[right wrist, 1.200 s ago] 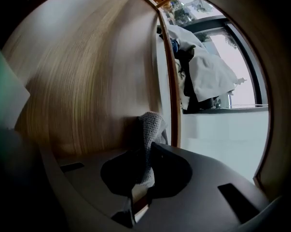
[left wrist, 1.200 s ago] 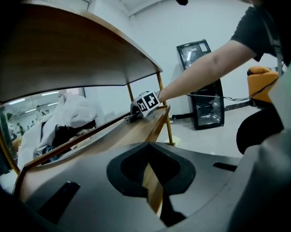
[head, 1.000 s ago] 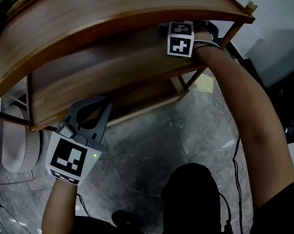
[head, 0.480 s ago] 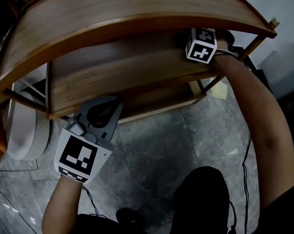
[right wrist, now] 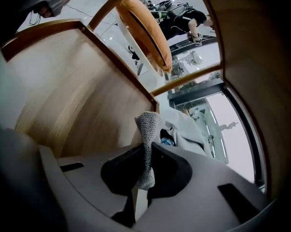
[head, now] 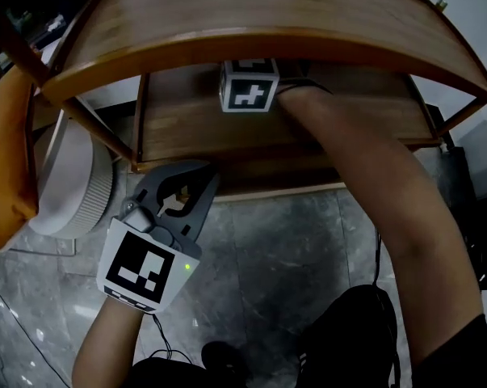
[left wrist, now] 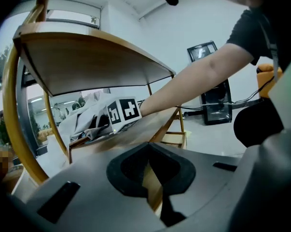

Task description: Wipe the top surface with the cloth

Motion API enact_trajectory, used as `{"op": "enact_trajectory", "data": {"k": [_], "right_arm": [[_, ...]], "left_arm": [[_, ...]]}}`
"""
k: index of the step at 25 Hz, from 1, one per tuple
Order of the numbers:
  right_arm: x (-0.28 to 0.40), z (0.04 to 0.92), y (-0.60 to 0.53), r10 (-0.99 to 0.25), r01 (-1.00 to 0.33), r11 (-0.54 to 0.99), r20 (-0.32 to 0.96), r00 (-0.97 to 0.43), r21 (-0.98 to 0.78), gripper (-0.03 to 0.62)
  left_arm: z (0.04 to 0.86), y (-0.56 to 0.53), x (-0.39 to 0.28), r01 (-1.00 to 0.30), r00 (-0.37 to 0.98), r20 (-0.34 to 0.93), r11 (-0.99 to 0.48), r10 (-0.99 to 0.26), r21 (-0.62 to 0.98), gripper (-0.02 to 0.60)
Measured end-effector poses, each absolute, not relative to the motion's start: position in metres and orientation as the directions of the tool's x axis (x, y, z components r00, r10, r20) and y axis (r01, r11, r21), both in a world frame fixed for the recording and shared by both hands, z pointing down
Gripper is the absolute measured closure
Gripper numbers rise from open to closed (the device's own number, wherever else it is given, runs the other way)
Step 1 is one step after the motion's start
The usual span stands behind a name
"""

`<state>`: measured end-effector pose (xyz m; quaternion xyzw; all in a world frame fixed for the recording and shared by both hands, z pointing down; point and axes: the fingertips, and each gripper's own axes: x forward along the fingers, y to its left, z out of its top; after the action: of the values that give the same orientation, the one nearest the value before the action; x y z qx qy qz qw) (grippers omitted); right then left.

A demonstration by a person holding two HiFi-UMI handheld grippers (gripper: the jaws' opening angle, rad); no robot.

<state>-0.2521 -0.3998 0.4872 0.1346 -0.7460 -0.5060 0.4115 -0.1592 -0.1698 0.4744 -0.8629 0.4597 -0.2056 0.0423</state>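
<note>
Right claw (right wrist: pixel 143 175) grips the grey knit cloth (right wrist: pixel 147 129) on the shelf (head: pixel 195 128) beneath the curved top surface (head: pixel 251 6). Left claw (left wrist: pixel 150 175) clenched, empty. Next, I reckon: lift cloth onto top.

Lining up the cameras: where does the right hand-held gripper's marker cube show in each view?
Head view: marker cube top centre, under the curved top board.
Left gripper view: left of centre, at the forearm's end.
Right gripper view: not in it.
Shared landmark: the wooden shelf unit.
</note>
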Motion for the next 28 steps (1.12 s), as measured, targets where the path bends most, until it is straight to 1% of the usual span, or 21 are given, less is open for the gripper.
{"op": "enact_trajectory", "data": {"k": [3,7,11,15,21,24,28], "right_arm": [[-0.289,0.492,-0.387,-0.590,0.235,0.451,0.485,-0.645,0.861,0.562],[-0.317,0.497,-0.380,-0.579,0.234,0.455,0.485,-0.656,0.859,0.562],[-0.338,0.501,-0.376,-0.575,0.223,0.463,0.482,-0.661,0.858,0.562],[-0.342,0.507,-0.377,-0.585,0.229,0.456,0.484,-0.651,0.860,0.562],[-0.317,0.515,-0.391,-0.609,0.262,0.459,0.515,-0.604,0.849,0.562],[-0.287,0.519,-0.403,-0.628,0.260,0.468,0.525,-0.574,0.845,0.562],[-0.231,0.524,-0.426,-0.667,0.256,0.484,0.542,-0.511,0.837,0.562]], "left_arm": [[0.470,-0.164,-0.170,-0.788,0.486,0.299,-0.560,-0.821,-0.256,0.569],[0.468,-0.163,-0.180,-0.798,0.478,0.293,-0.549,-0.828,-0.249,0.569],[0.468,-0.160,-0.186,-0.807,0.471,0.288,-0.539,-0.834,-0.242,0.569],[0.475,-0.156,-0.188,-0.806,0.469,0.304,-0.543,-0.829,-0.237,0.569],[0.477,-0.163,-0.183,-0.811,0.470,0.307,-0.543,-0.827,-0.220,0.569],[0.474,-0.167,-0.174,-0.803,0.481,0.302,-0.552,-0.823,-0.226,0.569],[0.473,-0.175,-0.152,-0.780,0.509,0.302,-0.581,-0.806,-0.235,0.569]]}}
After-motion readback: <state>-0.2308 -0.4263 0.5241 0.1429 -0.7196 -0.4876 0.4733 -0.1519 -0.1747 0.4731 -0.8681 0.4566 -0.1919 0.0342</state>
